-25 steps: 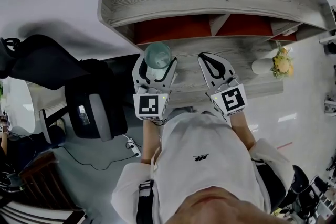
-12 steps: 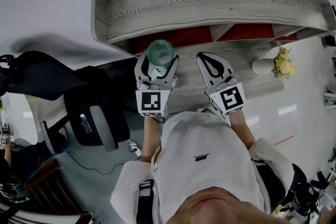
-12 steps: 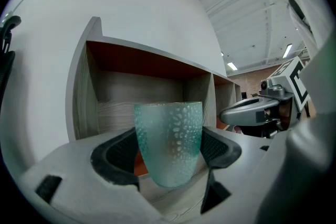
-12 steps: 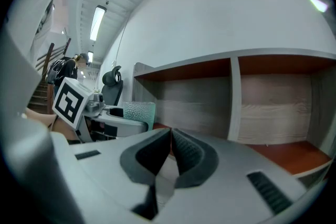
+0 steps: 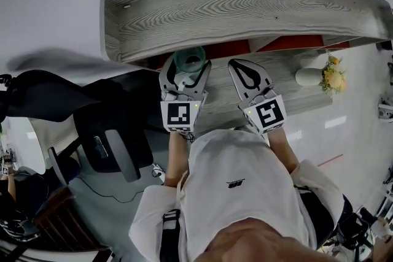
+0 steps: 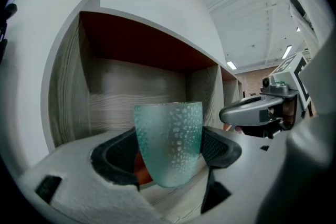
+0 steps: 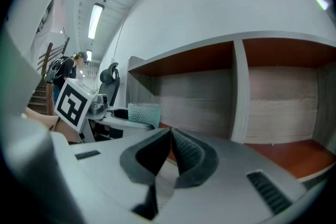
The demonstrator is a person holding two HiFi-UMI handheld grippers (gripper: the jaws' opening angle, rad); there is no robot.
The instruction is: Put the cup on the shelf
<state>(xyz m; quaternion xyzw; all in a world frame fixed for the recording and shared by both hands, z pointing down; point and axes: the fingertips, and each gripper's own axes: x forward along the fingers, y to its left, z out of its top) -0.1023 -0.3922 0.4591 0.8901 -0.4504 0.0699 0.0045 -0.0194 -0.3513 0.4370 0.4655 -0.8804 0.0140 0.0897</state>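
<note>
At the mouth of the grey wood-grain shelf (image 5: 245, 6), the left gripper (image 5: 185, 78) is clamping the frosted teal dimpled cup (image 6: 169, 139) upright by its lower wall, likely light, slick and breakable, while the right gripper (image 7: 169, 153) is idling alongside, jaws pressed together on nothing.

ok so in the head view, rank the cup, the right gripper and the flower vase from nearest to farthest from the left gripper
1. cup: held between the fingers of the left gripper, so it is touching.
2. right gripper: just to the right, alongside, fingers together and empty.
3. flower vase: far right, well beyond the right gripper.
</note>
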